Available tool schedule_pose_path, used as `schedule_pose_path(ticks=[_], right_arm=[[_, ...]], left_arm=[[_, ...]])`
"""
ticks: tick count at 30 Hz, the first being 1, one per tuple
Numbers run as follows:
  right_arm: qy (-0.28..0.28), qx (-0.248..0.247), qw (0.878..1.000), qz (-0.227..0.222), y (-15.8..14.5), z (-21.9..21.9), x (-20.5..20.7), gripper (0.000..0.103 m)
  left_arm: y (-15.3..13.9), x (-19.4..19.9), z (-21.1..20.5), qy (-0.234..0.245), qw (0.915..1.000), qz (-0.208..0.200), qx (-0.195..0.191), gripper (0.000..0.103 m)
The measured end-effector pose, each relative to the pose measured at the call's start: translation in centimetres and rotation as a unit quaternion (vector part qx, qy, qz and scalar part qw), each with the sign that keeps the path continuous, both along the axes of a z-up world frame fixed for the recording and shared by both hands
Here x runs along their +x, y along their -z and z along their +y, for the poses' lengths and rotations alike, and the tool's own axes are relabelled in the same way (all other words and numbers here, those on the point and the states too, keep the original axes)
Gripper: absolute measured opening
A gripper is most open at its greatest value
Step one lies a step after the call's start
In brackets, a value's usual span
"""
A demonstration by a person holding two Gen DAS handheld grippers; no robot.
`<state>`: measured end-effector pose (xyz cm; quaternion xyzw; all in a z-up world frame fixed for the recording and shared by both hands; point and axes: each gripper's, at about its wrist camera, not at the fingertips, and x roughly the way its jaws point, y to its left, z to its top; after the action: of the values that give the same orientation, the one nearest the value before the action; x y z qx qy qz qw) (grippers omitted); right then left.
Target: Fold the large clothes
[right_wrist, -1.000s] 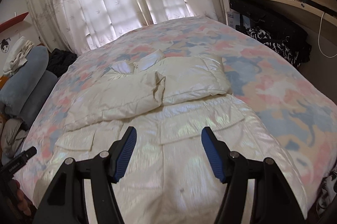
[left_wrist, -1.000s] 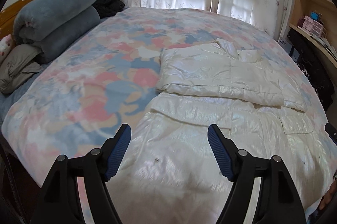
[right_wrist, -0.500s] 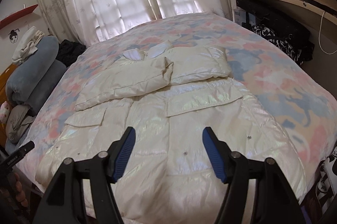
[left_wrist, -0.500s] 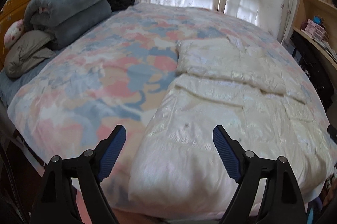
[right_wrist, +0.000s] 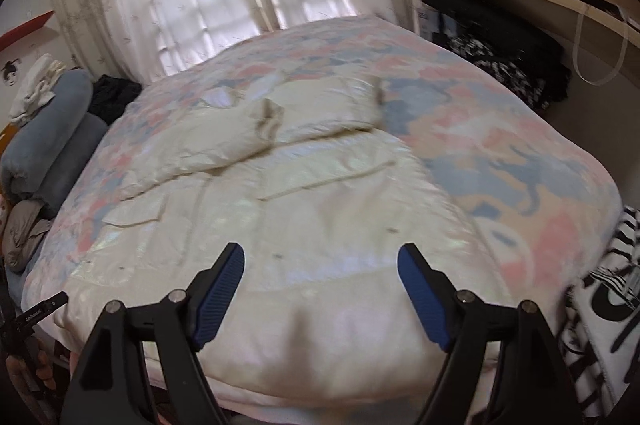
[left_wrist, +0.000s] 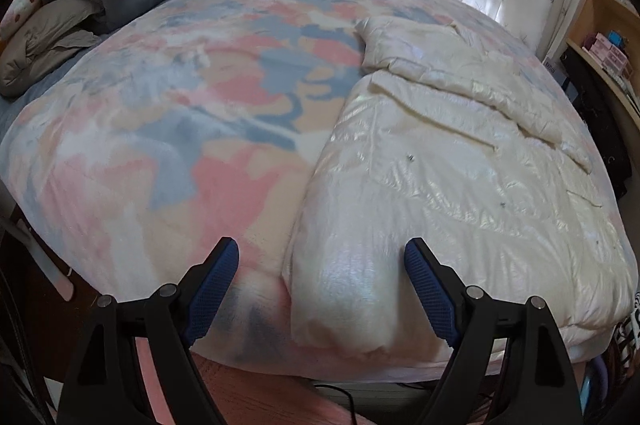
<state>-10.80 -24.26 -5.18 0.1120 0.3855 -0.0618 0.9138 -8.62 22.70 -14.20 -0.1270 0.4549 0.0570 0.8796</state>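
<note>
Left gripper (left_wrist: 322,285): jaws wide apart, having just been opening; nothing grasped, the coat's near left corner lies between the pads.
Right gripper (right_wrist: 320,289): jaws spread, just opened further; empty, above the coat's near hem.
Cream padded coat (right_wrist: 320,209): flat on the patterned bedspread (left_wrist: 160,145), sleeves folded across its far part.
</note>
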Motion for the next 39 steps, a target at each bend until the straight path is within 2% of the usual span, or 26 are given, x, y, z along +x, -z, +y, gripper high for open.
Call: schedule_pose_path(ticks=[9,17,23,27,31,35,38,39], right_arm=[[0.051,0.002,0.999,0.015,0.6,-5.9,-0.7,0.079],[0.079,0.015,0.995,0.058,4.5,-9.8,-1.1,0.079],[0.065,0.058,0.994,0.062,7.2,-11.0,-1.6,0.079],[0.057,0.098,0.992,0.053,8.0,-11.6,-2.0,0.079],[0.021,0.118,0.991,0.053,8.2,-11.0,-2.1,0.079],[-0.019,0.122,0.991,0.053,8.3,-9.6,-2.6,0.069],[-0.035,0.135,0.989,0.045,8.1,-9.1,-2.6,0.052],[-0.038,0.144,0.988,0.04,8.0,-9.2,-2.6,0.044]], left_arm=[[0.9,2.0,1.1,0.019,0.9998,0.002,-0.008,0.086],[2.2,2.4,2.5,0.022,0.9983,0.001,-0.053,0.094],[3.3,2.7,2.6,0.021,0.9972,-0.003,-0.071,0.102],[3.6,2.6,2.3,0.021,0.9974,-0.009,-0.069,0.102],[4.0,2.4,2.5,0.023,0.9966,-0.014,-0.078,0.102],[4.2,2.2,2.9,0.021,0.9953,-0.021,-0.092,0.102],[4.3,2.0,2.7,0.02,0.9948,-0.028,-0.097,0.102],[4.4,2.0,2.7,0.021,0.9945,-0.029,-0.098,0.102]])
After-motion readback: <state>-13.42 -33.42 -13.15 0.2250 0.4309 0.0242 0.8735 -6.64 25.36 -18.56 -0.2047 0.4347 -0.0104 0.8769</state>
